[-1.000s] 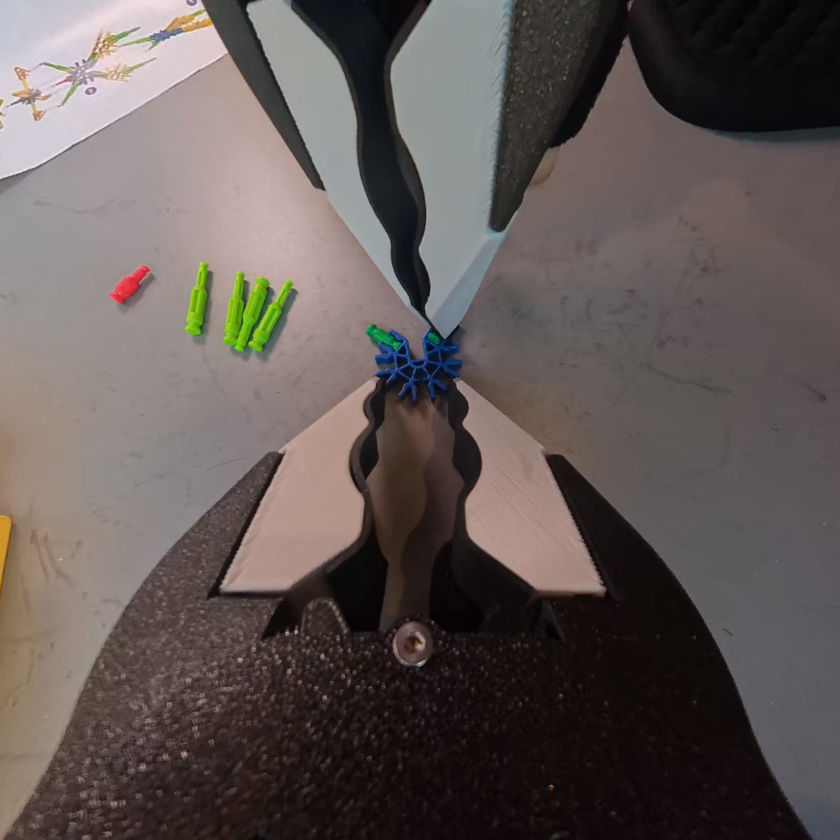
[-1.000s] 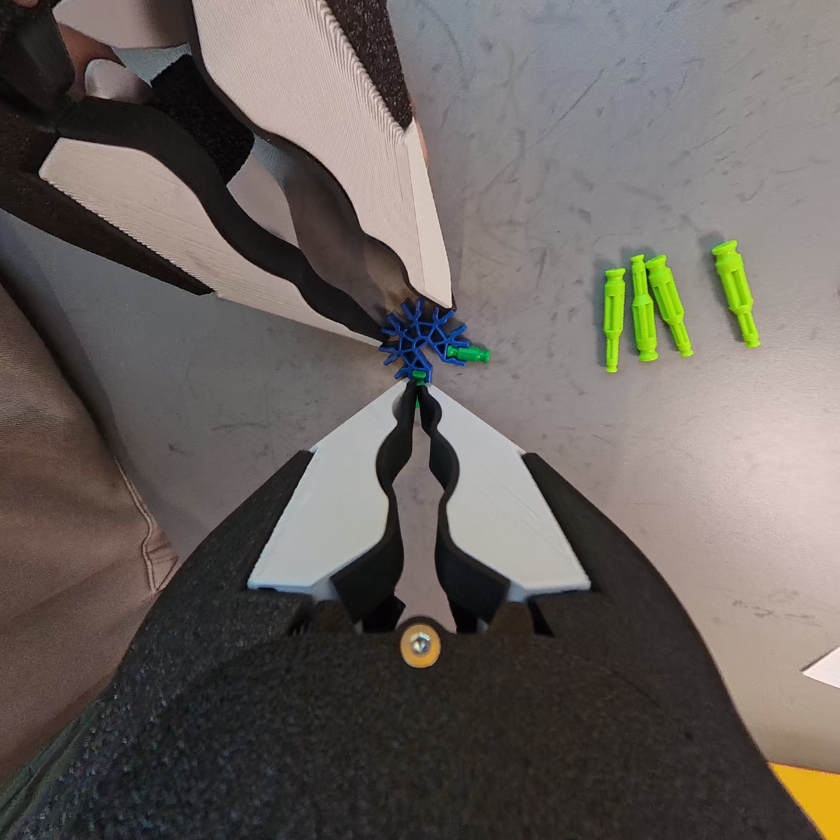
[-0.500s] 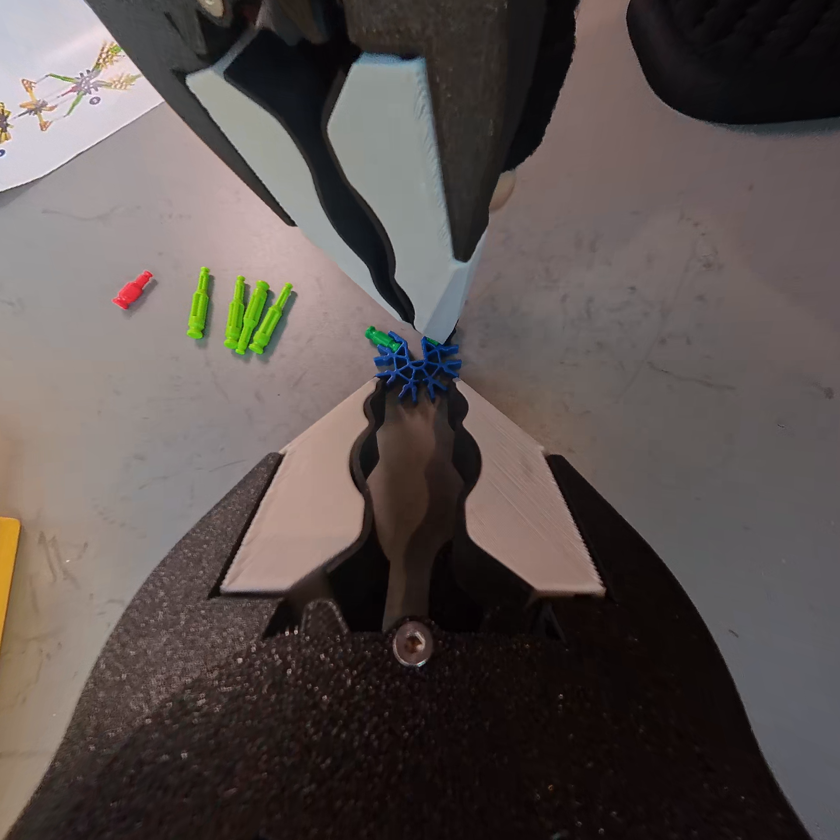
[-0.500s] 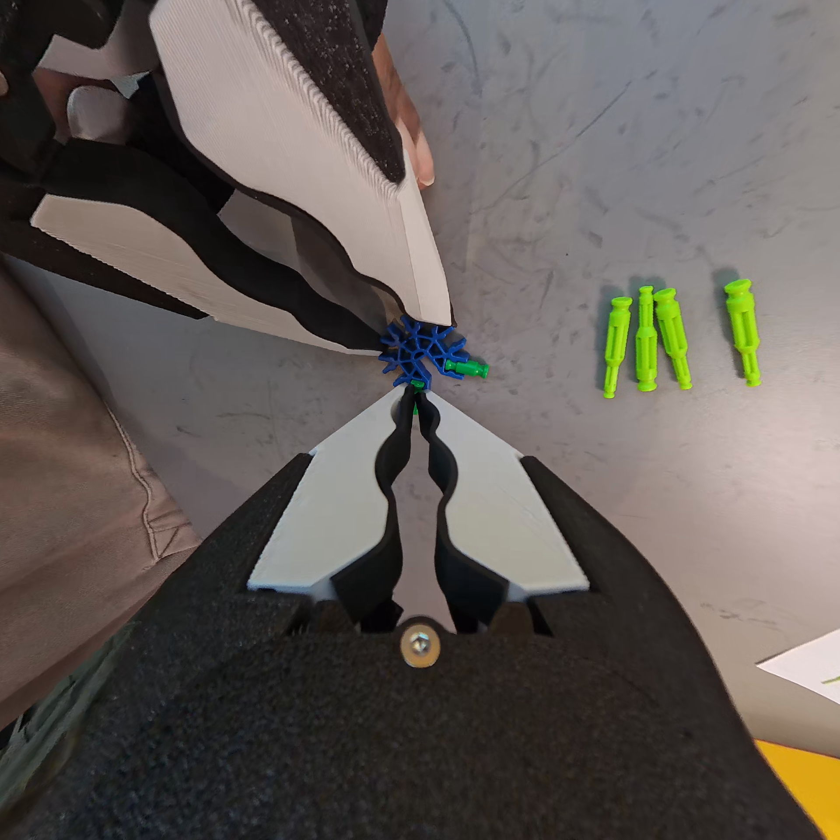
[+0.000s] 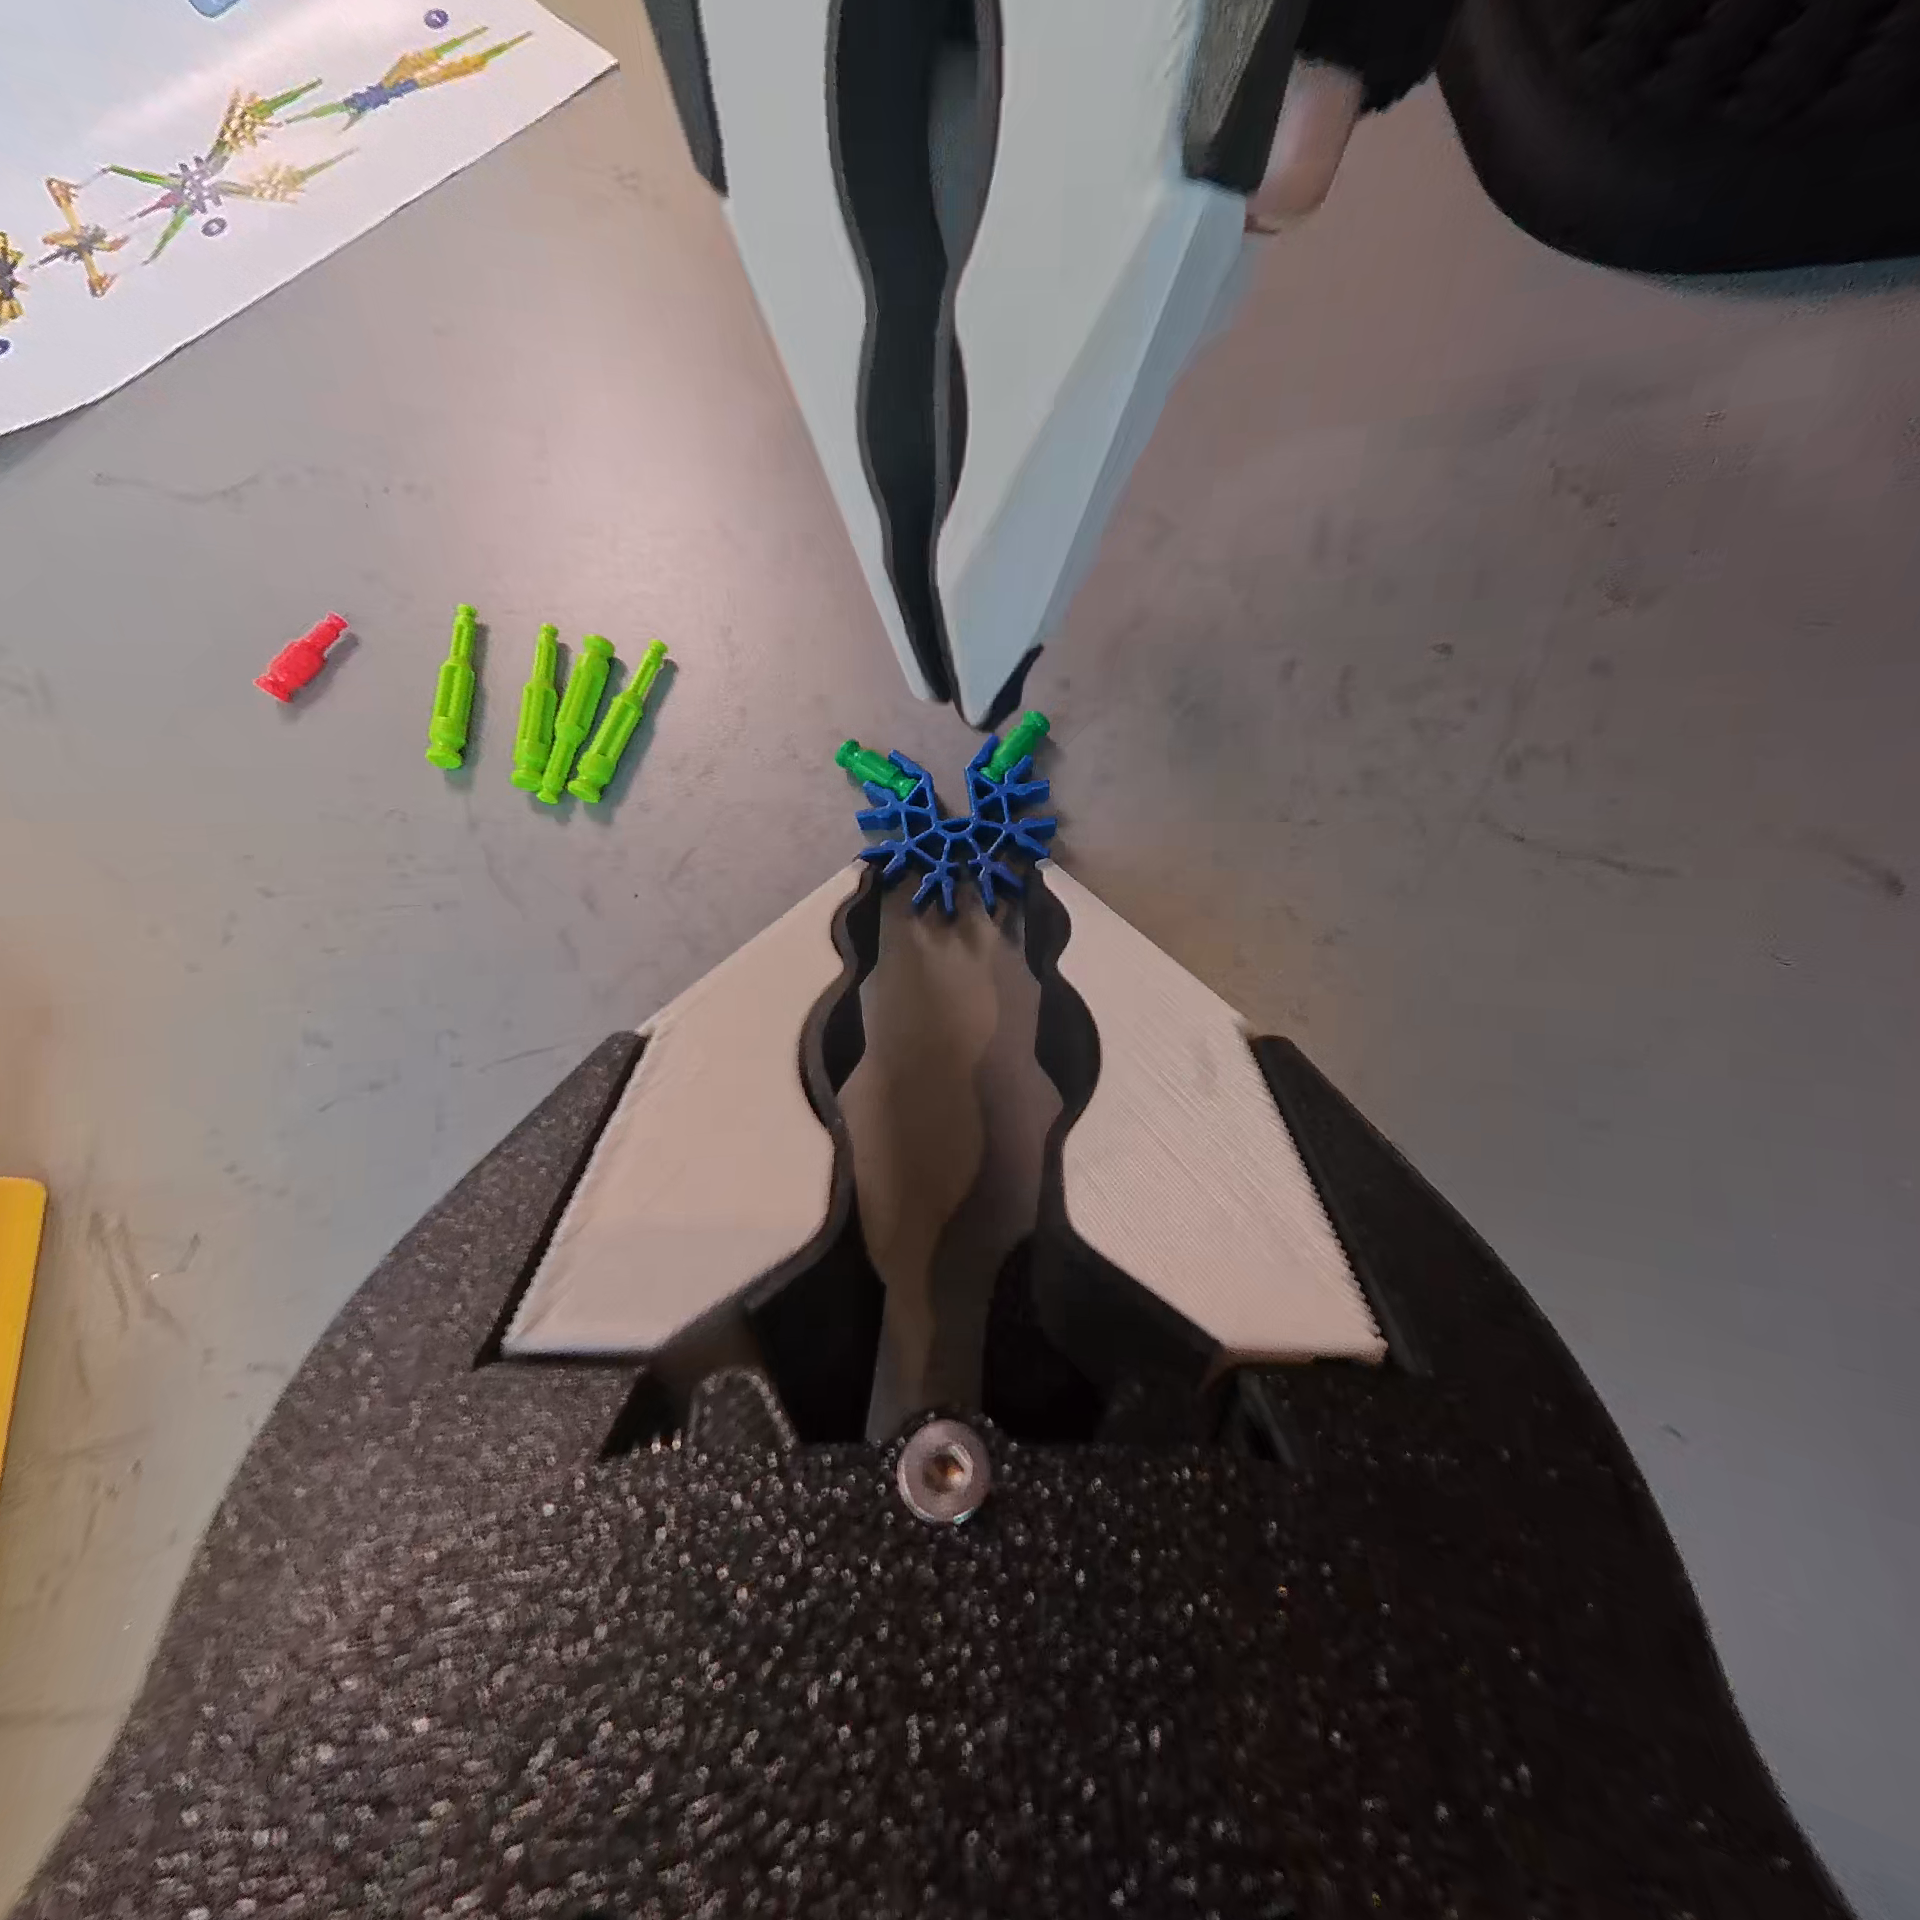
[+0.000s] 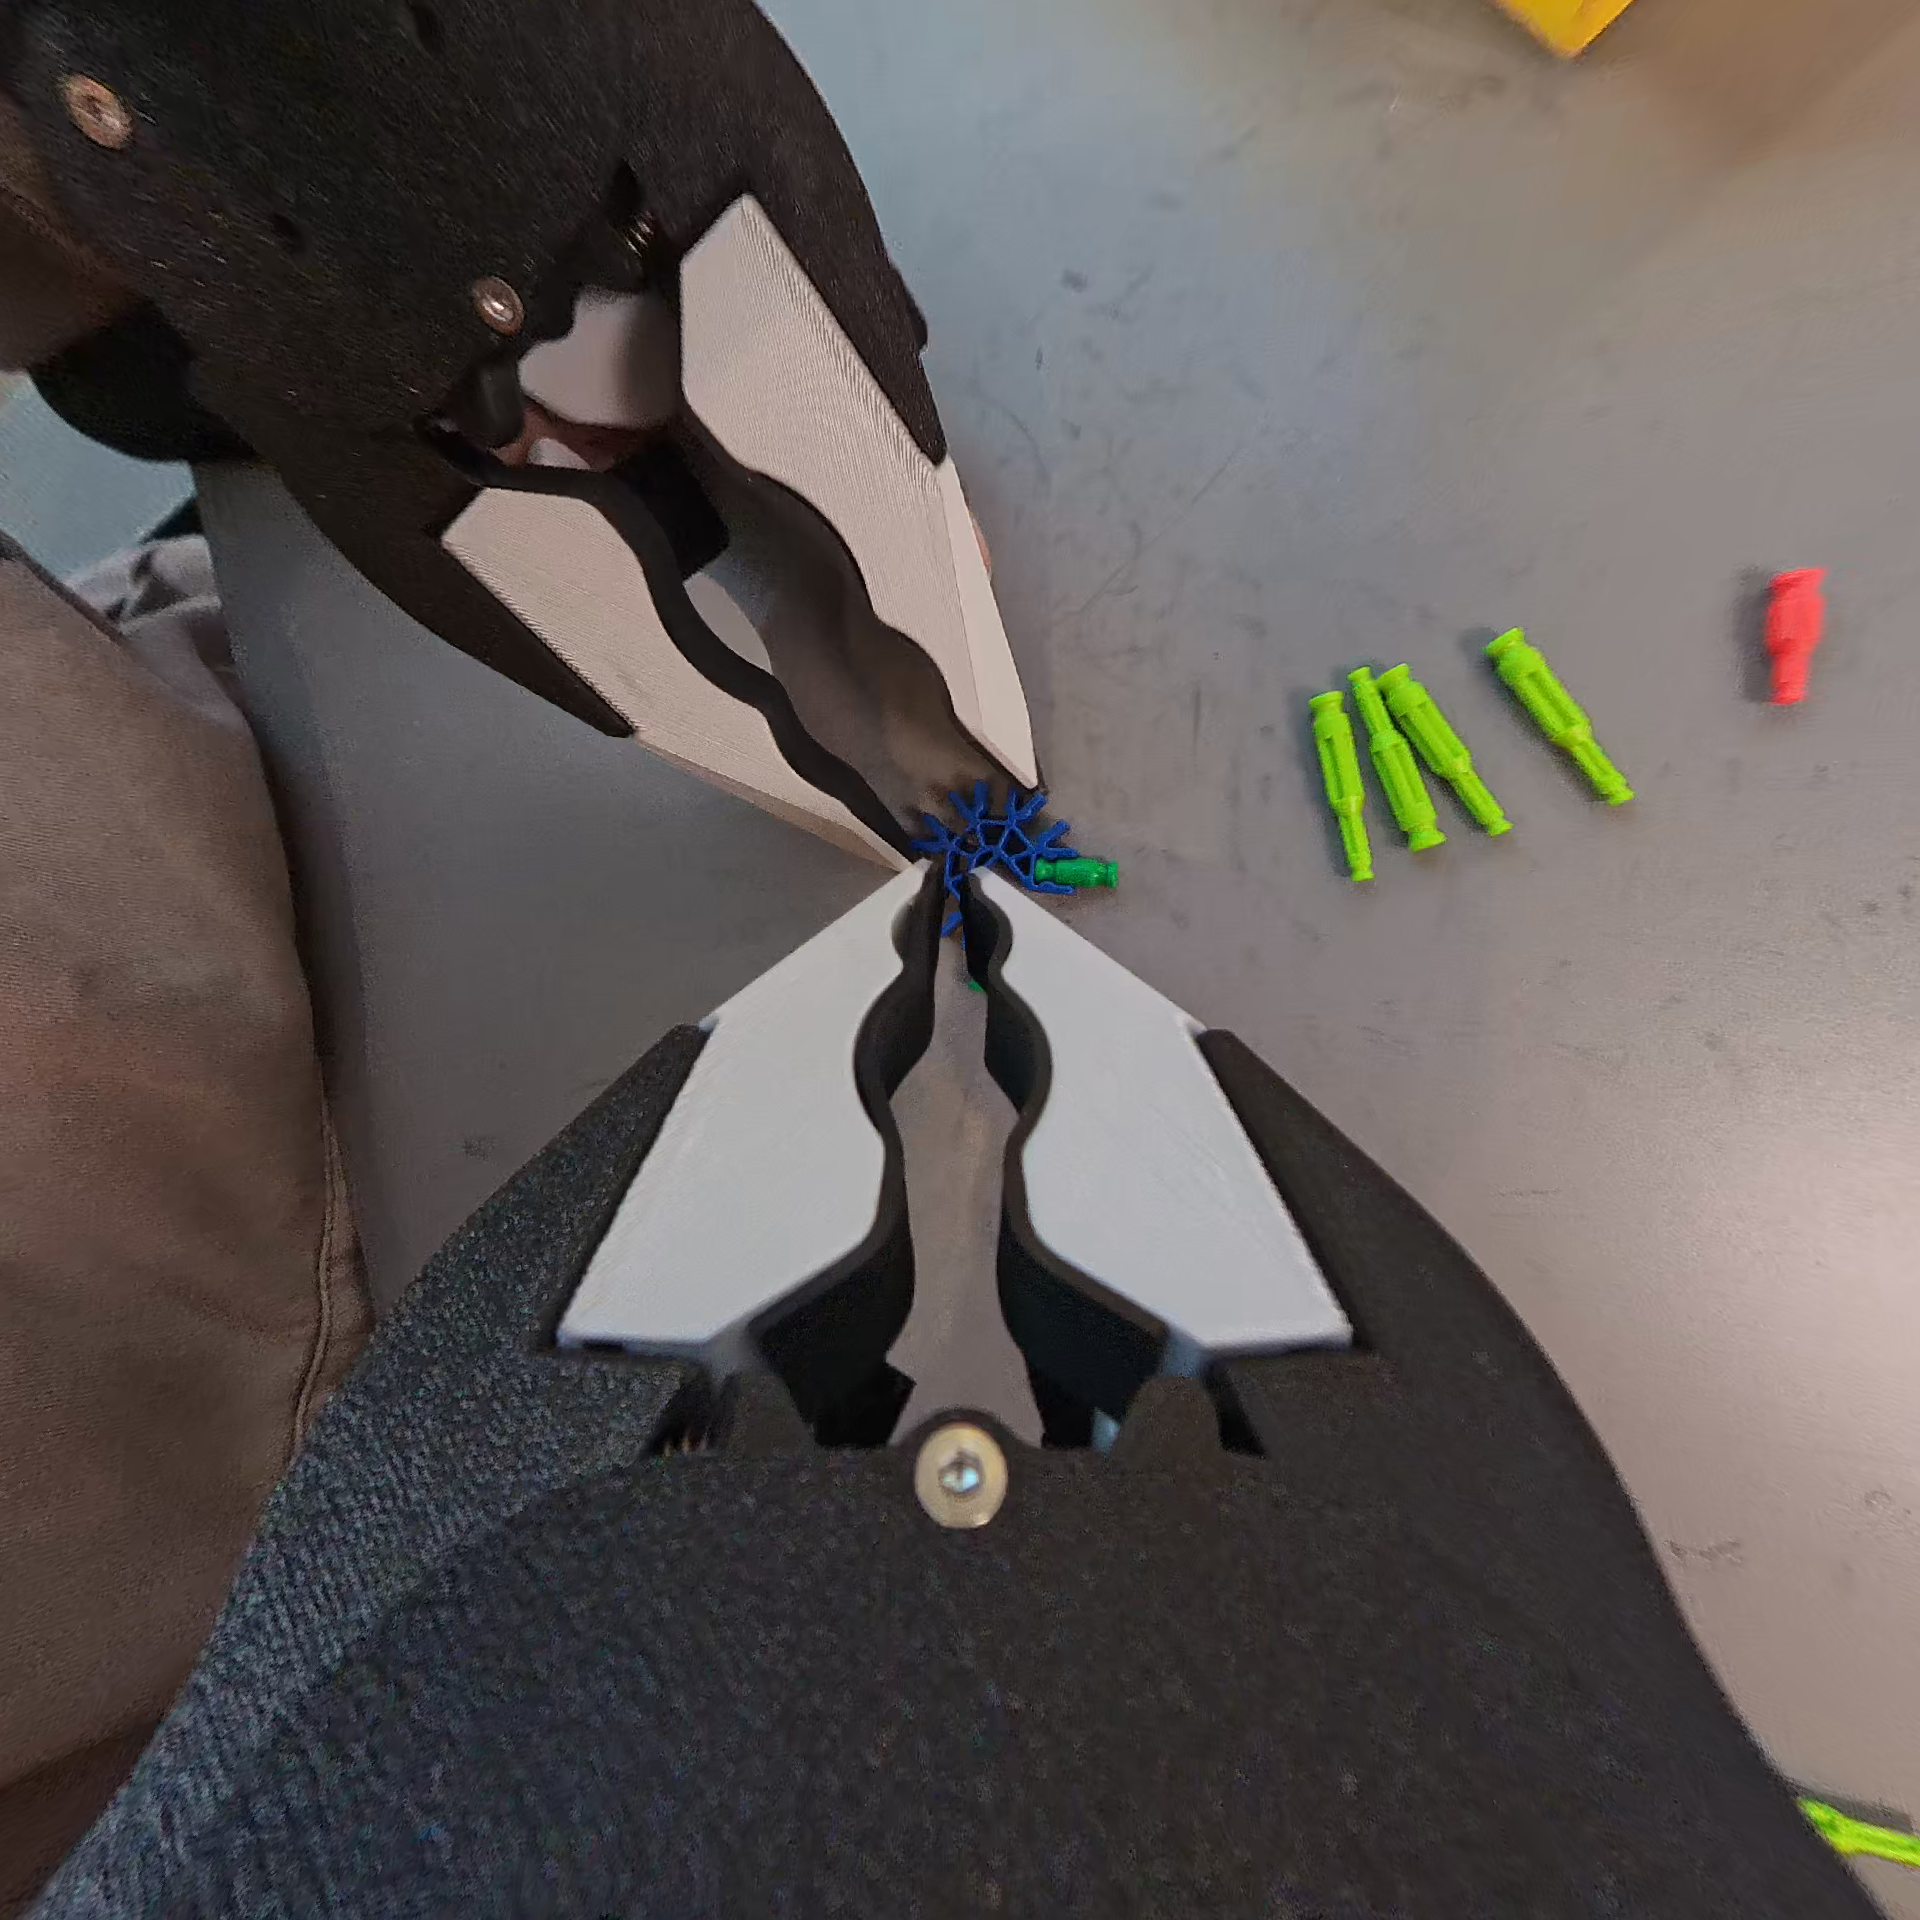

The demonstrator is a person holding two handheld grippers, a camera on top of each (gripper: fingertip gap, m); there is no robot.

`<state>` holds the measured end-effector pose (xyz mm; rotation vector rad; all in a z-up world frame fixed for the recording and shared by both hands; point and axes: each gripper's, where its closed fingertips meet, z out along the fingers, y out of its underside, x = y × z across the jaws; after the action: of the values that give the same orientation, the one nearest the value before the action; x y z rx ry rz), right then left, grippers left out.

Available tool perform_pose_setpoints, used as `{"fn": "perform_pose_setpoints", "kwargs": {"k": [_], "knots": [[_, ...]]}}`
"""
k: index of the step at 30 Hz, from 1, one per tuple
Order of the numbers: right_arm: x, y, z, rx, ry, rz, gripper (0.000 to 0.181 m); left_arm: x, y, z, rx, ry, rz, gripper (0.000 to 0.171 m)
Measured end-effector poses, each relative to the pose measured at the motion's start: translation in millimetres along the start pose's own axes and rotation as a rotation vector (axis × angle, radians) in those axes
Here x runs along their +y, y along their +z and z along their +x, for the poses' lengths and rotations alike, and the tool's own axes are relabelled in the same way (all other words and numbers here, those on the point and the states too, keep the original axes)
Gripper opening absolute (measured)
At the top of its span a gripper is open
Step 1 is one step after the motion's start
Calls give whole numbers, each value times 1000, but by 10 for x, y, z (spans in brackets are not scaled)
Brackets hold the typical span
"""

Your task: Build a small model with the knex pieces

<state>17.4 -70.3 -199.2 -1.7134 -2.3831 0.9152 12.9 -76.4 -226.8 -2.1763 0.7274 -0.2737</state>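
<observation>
- Left wrist view: left gripper (image 5: 951,871) clamps the blue snowflake-shaped connector (image 5: 958,826) between its tips, jaws narrow, just above the grey tabletop (image 5: 1455,727).
- Two dark green pegs sit in the connector: one (image 5: 876,770) sticks out up-left, other (image 5: 1013,745) up-right.
- Right gripper (image 5: 961,707) comes in from the top, jaws nearly together, tips just beside the up-right peg; can't tell if touching it.
- To the left on the table: four lime green rods (image 5: 551,717), three bunched & one apart, then a red piece (image 5: 301,670) further left. Printed sheet (image 5: 208,156) in top-left corner, yellow item (image 5: 19,1299) at left edge.
- Right wrist view: right gripper (image 6: 951,883) narrow, tips at the connector's (image 6: 987,836) lower edge; whether it grips anything can't be told. A bit of green shows between the fingers.
- Left gripper (image 6: 971,821) enters from upper left, holding the connector; one dark green peg (image 6: 1081,871) points right.
- Lime rods (image 6: 1434,753) & red piece (image 6: 1792,634) well apart to the right.
</observation>
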Motion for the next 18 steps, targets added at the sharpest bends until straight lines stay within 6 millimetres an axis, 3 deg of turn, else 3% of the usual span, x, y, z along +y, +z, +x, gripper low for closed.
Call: {"fn": "perform_pose_setpoints", "kwargs": {"k": [4,9,14,18], "knots": [[31,-166,77,87,-59,238,13,16,-21,13,32,10,1,28],[147,-224,227,243,-164,307,22,40,-55,3,46,46,6,29],[48,-265,319,267,-237,360,23,58,-82,-71,32,49,10,38],[-57,-320,356,262,-240,440,21,69,-113,-166,20,13,18,35]]}}
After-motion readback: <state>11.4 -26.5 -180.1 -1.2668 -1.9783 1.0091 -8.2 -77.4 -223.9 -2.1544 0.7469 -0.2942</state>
